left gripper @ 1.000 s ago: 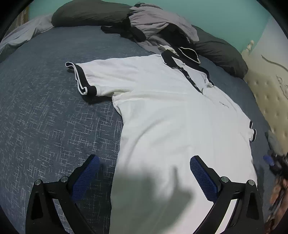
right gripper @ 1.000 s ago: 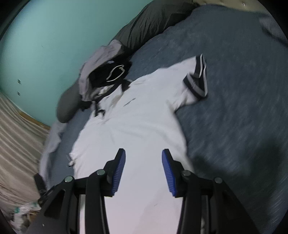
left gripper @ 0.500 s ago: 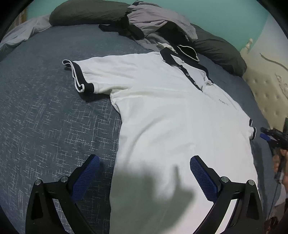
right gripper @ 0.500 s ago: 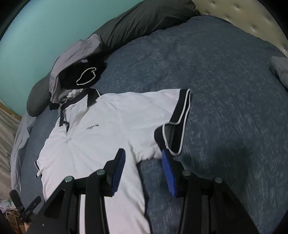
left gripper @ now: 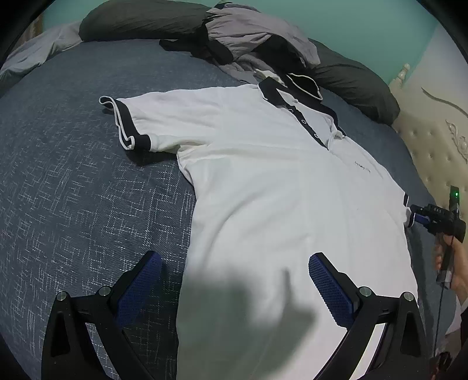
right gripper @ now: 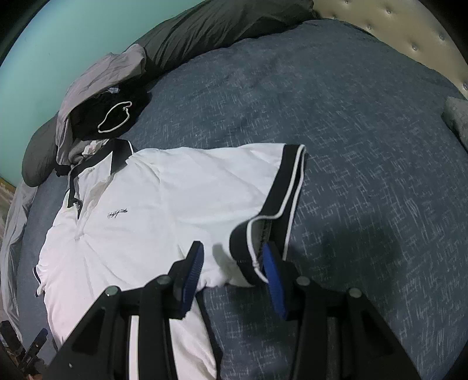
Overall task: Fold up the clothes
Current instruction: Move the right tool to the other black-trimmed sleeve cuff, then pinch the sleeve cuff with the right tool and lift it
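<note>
1. A white short-sleeved polo shirt with a navy collar and navy sleeve cuffs (left gripper: 280, 198) lies face up and spread flat on the blue-grey woven bedspread (left gripper: 73, 204), its collar toward the dark grey pillows (left gripper: 140, 23) and the heap of grey and black clothes (left gripper: 254, 38).
2. The fold looks to be only starting: both sleeves lie stretched out and no part of the body is turned over yet.
3. The right gripper (right gripper: 231, 271) sits at the shirt's near sleeve cuff (right gripper: 263, 233). Its jaws stand apart, with the curled cuff edge between the blue pads (right gripper: 273, 277), not yet pinched as far as I can see.
4. The left gripper (left gripper: 234, 292) hovers over the shirt's lower side edge, jaws spread wide and empty.
5. Next, I would judge, the right jaws need to close on the cuff and carry the sleeve inward across the chest, while the left holds the shirt's body down or takes the hem.
</note>
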A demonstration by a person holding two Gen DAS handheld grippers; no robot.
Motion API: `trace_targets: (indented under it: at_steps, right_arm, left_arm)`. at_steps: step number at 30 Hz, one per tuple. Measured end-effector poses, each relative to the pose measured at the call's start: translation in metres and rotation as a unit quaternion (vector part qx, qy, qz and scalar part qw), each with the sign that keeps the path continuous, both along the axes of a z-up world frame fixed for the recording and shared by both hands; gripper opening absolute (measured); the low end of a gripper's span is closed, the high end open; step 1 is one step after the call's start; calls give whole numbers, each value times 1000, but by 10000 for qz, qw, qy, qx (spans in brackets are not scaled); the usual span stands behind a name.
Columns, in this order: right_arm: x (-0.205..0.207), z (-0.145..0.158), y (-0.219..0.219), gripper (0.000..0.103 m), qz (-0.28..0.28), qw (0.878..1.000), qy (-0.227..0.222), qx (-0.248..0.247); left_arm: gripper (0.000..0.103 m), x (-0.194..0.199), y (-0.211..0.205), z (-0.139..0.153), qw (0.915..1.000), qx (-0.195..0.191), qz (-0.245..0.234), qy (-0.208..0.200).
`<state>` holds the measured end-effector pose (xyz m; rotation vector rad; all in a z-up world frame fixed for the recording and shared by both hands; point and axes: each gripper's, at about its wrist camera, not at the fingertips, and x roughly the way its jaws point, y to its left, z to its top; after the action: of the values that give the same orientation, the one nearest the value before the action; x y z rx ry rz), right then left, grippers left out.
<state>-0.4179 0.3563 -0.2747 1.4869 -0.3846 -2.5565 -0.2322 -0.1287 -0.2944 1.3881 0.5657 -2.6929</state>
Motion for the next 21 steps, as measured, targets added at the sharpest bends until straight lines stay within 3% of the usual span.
trace_targets:
  at_steps: [7,12,21]
  right_arm:
    - [-2,-3,-3,41,189,9998,71,4]
    - [5,-4,-1,10,285,9995,105,-118]
    - [24,-16,11,2,352,9982,-76,-481]
  left_arm:
    - [103,-1,2,-2,10000,-32,-43,-43]
    - [103,-1,2,-1,10000,-18,-53,-26]
    - [103,-1,2,-1,10000,19,-69,-32]
